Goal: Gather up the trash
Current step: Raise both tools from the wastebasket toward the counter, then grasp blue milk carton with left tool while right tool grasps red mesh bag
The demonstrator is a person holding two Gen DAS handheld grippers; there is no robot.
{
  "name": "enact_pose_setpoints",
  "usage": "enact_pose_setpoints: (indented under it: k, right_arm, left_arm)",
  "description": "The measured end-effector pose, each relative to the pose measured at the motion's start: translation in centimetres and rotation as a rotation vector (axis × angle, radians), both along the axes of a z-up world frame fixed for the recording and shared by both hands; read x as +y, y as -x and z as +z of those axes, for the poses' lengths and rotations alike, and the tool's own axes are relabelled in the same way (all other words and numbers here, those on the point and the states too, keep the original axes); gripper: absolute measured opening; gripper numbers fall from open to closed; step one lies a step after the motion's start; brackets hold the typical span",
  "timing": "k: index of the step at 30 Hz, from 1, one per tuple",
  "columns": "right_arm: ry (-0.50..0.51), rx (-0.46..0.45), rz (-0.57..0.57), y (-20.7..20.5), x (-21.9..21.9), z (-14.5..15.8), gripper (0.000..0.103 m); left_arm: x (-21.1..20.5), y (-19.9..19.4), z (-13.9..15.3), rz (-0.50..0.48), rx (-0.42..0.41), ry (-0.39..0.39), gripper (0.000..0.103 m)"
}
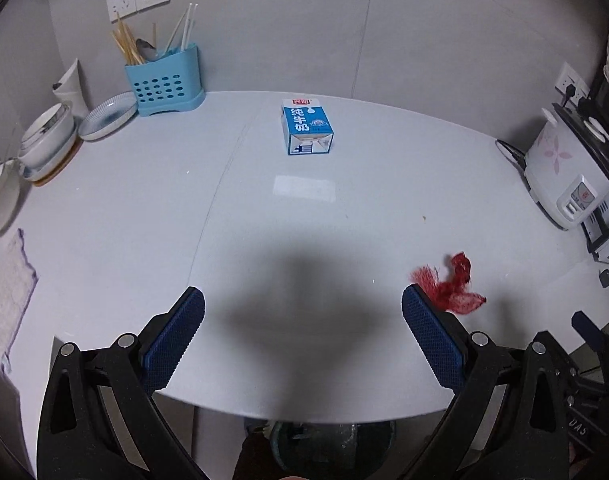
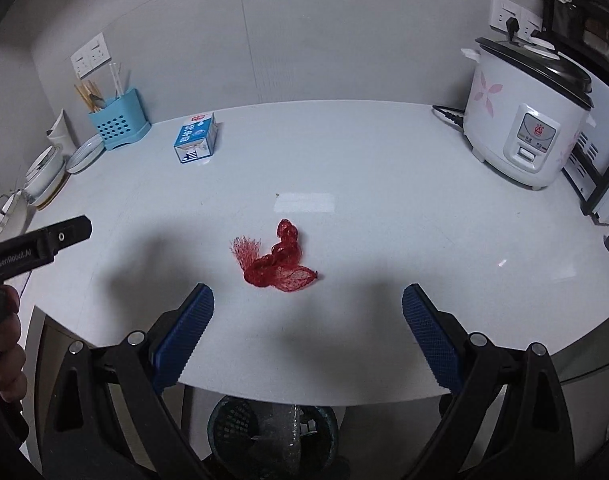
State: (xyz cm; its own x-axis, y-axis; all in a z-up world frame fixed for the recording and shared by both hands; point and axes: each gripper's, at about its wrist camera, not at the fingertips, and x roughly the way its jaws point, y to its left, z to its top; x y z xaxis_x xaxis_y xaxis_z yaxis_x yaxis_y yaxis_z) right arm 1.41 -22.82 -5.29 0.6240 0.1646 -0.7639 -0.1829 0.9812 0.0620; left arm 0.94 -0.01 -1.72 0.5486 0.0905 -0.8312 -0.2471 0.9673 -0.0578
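Note:
A crumpled red mesh net [image 2: 278,258] lies on the white table [image 2: 384,184], just ahead of my open, empty right gripper [image 2: 307,300]. It also shows in the left wrist view [image 1: 454,286], beside the right finger of my open, empty left gripper [image 1: 303,302]. A blue and white milk carton [image 1: 306,126] lies on its side at the back of the table; it also shows in the right wrist view [image 2: 196,138]. A dark mesh trash bin [image 2: 272,436] with something clear inside stands on the floor below the table's near edge, also visible in the left wrist view [image 1: 328,444].
A blue utensil holder [image 1: 166,80], stacked bowls and a plate [image 1: 108,116] stand at the back left. A white rice cooker [image 2: 524,120] with its cord stands at the right. A cloth [image 1: 6,292] lies at the left edge. The left gripper's body [image 2: 36,246] shows at the right view's left.

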Motion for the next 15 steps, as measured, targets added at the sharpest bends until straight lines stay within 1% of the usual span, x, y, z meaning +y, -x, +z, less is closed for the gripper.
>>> enact_pose_setpoints:
  k: [3,7,12,15]
  right_arm:
    - [0.025,0.018,-0.039,-2.0,1.4,-0.6,0.091]
    - [0.032,0.059,-0.088,-4.6,2.6,-1.9,0.091]
    - [0.057,0.125,-0.146,-7.6,3.7,-4.4,0.091]
    - [0.066,0.163,-0.179,-9.1,4.2,-5.7,0.091]
  left_arm:
    - [1.7,-4.0,-0.8,-0.018,0.012,0.007,0.097]
    - [3.7,-9.6,-2.0,-0.031,0.027,0.018,0.097]
    - [5.7,-16.0,-4.0,-0.028,0.046,0.016,0.097]
    - [6.2,-19.8,-5.1,-0.027,0.061,0.004,0.097]
